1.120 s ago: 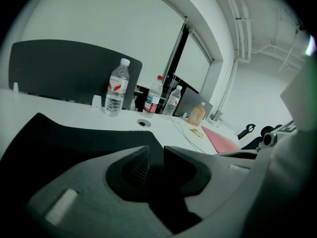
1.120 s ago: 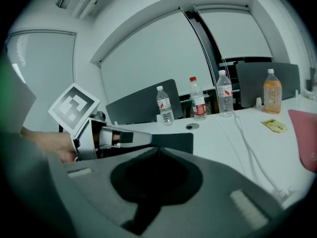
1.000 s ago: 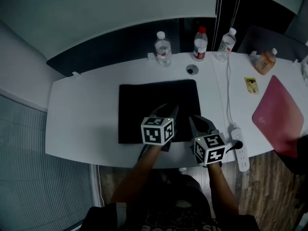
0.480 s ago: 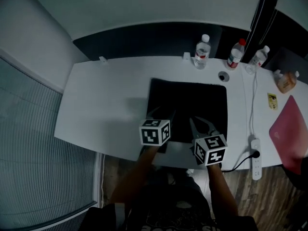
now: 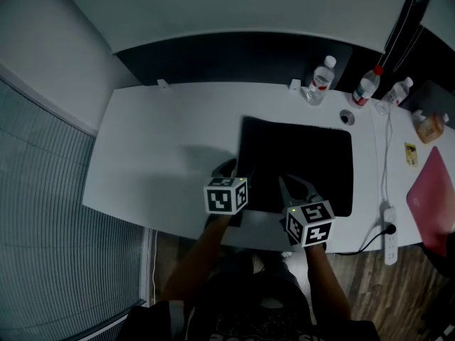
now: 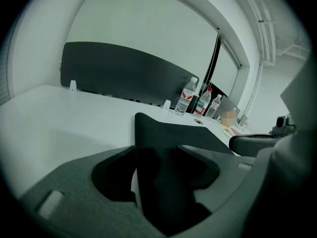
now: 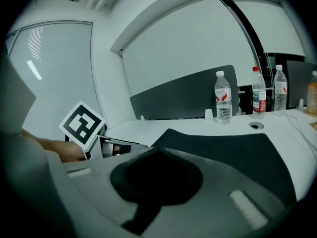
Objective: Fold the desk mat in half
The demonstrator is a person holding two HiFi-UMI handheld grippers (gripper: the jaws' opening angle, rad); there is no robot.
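Note:
The black desk mat lies flat on the white desk. My left gripper is at the mat's near left corner. In the left gripper view its jaws have just been opening and stand apart. The mat's left edge runs between them, and the pads do not press on it. My right gripper hovers over the mat's near edge, about midway along. In the right gripper view its tips meet with nothing seen between them, and the mat stretches ahead.
Three water bottles stand along the desk's far edge by a cable hole. A white power strip, a pink laptop and an orange bottle lie at the right. A dark partition backs the desk.
Both grippers have shifted left along the mat's near edge: the left from its middle to the left corner, the right from the right corner to the middle. The left jaws have spread.

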